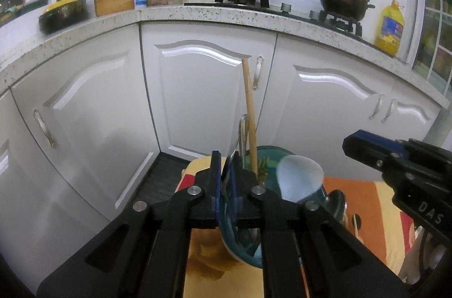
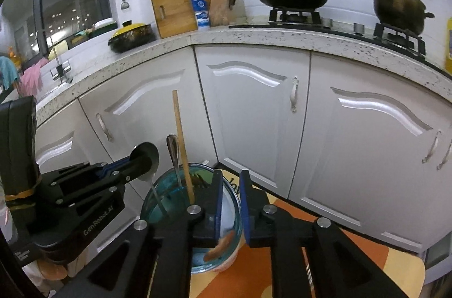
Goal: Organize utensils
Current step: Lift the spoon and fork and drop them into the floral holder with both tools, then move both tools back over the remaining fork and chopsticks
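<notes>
white cabinets (image 2: pixel 254 111), speckled countertop (image 1: pixel 197 14), orange mat (image 2: pixel 353 250)

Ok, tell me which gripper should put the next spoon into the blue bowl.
Left. The left gripper is already shut on a metal spoon, whose handle dips into the blue bowl. The right gripper is open and empty above it.

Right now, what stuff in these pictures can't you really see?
- Left wrist view: the metal spoon's handle, hidden between the left gripper fingers.
- Right wrist view: the teal cup's bottom, behind the right gripper.
- Left wrist view: the white spoon bowl is blurred, its handle hidden.
</notes>
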